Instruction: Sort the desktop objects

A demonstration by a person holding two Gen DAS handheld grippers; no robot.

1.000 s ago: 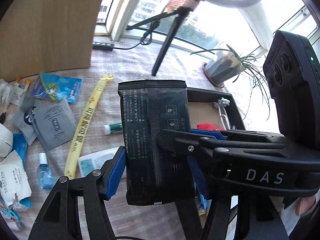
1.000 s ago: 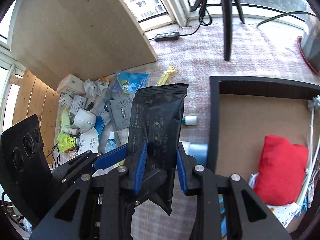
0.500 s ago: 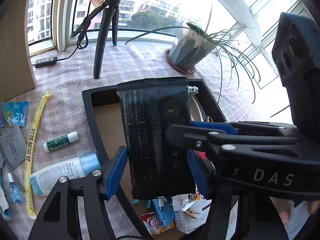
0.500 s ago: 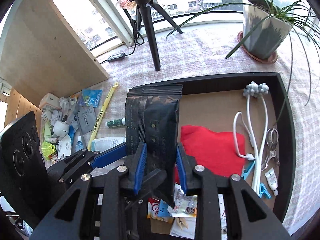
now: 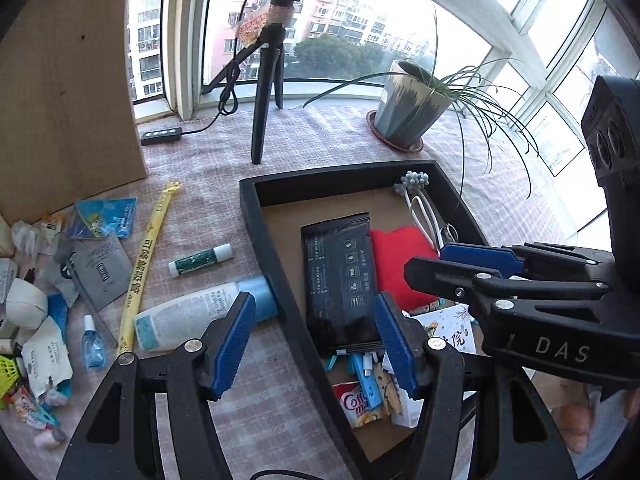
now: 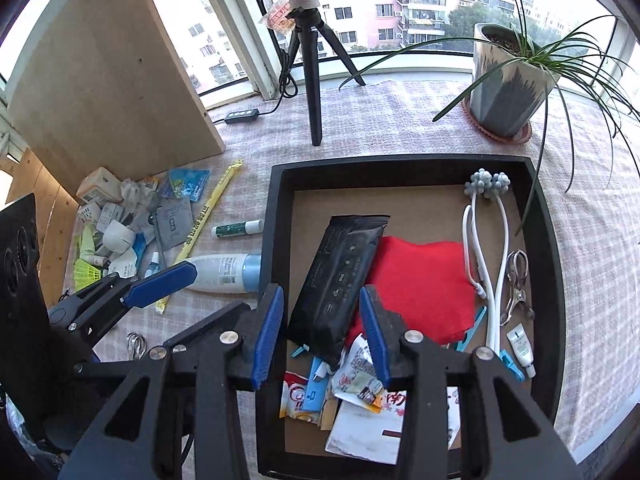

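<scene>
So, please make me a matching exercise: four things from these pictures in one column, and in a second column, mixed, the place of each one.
Things:
1. black packet
2. white tube with blue cap
3. potted plant
4. metal clip

Places:
a. on the cloth, just outside the tray's left wall
b. in the tray, partly on the red cloth
c. beyond the tray, near the window
d. in the tray, near its right wall

Pairs: 1-b, 2-a, 3-c, 4-d
</scene>
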